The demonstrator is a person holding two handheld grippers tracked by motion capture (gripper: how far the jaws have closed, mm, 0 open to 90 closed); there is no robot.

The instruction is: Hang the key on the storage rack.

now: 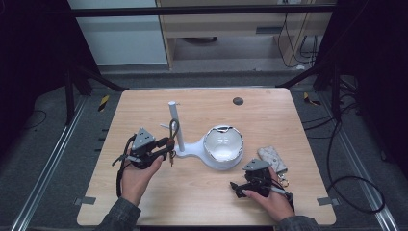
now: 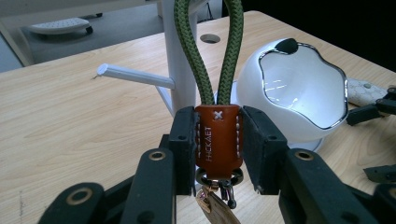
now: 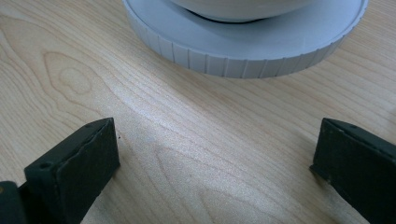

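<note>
Currently the left gripper (image 2: 218,149) is clenched on the key strap (image 2: 218,140), its pads pressing both sides of the brown leather tab, with the green cord loop rising upright above the jaws and the key ring hanging below.

1. Done: the strap is picked up and carried close to the white stand (image 1: 176,126), at about 9 o'clock from the pole.
2. Left, as I judge it: the loop is not yet over the side peg (image 2: 135,76); it must be lifted and slipped on.

The right gripper (image 1: 239,189) rests on the wooden table (image 1: 269,120) with jaws released, nothing between them.

The white bowl (image 1: 223,146) sits at 3 o'clock from the pole. A patterned pouch (image 1: 272,159) lies at 3 o'clock from the bowl, clear of the path.
</note>
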